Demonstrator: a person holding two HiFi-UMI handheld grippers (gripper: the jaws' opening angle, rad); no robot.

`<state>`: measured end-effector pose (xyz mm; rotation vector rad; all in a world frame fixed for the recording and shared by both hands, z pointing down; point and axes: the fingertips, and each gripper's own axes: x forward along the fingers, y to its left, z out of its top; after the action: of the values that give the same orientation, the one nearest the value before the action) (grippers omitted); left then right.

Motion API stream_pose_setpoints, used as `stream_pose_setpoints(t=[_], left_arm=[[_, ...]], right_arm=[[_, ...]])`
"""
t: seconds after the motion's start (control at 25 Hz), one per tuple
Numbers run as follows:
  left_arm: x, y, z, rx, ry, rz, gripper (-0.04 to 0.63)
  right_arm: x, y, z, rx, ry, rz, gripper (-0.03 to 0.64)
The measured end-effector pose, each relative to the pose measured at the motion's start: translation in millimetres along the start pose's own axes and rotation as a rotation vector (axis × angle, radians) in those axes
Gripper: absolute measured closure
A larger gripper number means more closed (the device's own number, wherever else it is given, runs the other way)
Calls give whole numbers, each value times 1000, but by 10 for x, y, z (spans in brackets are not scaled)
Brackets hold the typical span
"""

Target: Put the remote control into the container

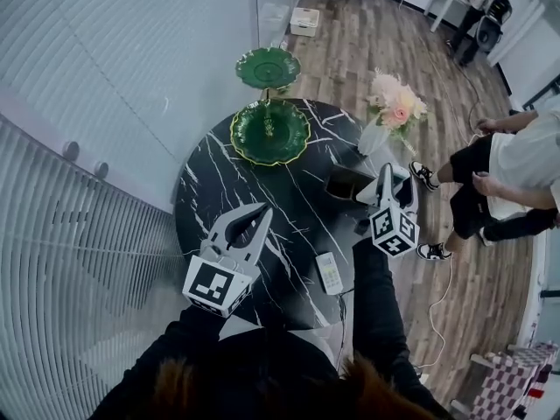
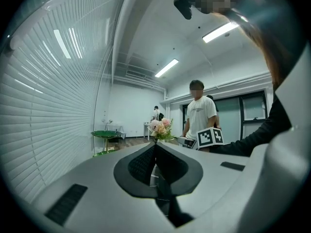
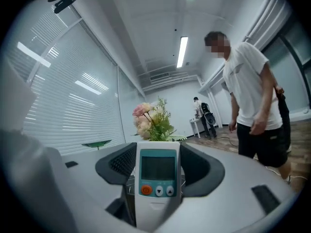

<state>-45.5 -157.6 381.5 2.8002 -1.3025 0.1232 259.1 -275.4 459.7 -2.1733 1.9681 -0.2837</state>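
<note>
In the right gripper view a white remote control (image 3: 157, 178) with a grey screen and an orange button stands upright between the jaws, and my right gripper (image 3: 156, 152) is shut on it. The head view shows this gripper (image 1: 383, 173) at the right side of the black marble table (image 1: 219, 191), just right of a dark open container (image 1: 344, 182). A second white remote (image 1: 329, 272) lies flat near the table's front edge. My left gripper (image 1: 262, 210) hovers over the front left of the table, its jaws (image 2: 155, 147) shut with nothing between them.
A green two-tier tray (image 1: 269, 132) stands at the table's far side. A vase of pink flowers (image 1: 394, 108) is at the far right, just beyond the container. A person (image 1: 516, 173) in a white shirt stands close to the table's right. A slatted glass wall (image 1: 79, 234) runs along the left.
</note>
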Motion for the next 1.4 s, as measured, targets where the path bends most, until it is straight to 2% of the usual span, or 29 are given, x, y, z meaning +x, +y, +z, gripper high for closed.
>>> stream_pose_setpoints(t=[0.28,0.52,0.8,1.12,1.4], left_arm=[[16,51,-68,0,22,-10,588],[91,94,-126,-7,35,-23,588],[184,26,-131,-12,41,-57,588],[246,-15,-164,-9,44,-73,588],[251,-51,-162,-9,42,-73,588]], right_arm=[[39,-116,-121,28,-45,-87,345],[60,-96,-298,-10,-19,-102,345],[-60,-75,-563,-88,61,-94,345],[-131,-50,-1004,-117,226,-85,347],[-89,-7,-1055,-174,273,-50,347]])
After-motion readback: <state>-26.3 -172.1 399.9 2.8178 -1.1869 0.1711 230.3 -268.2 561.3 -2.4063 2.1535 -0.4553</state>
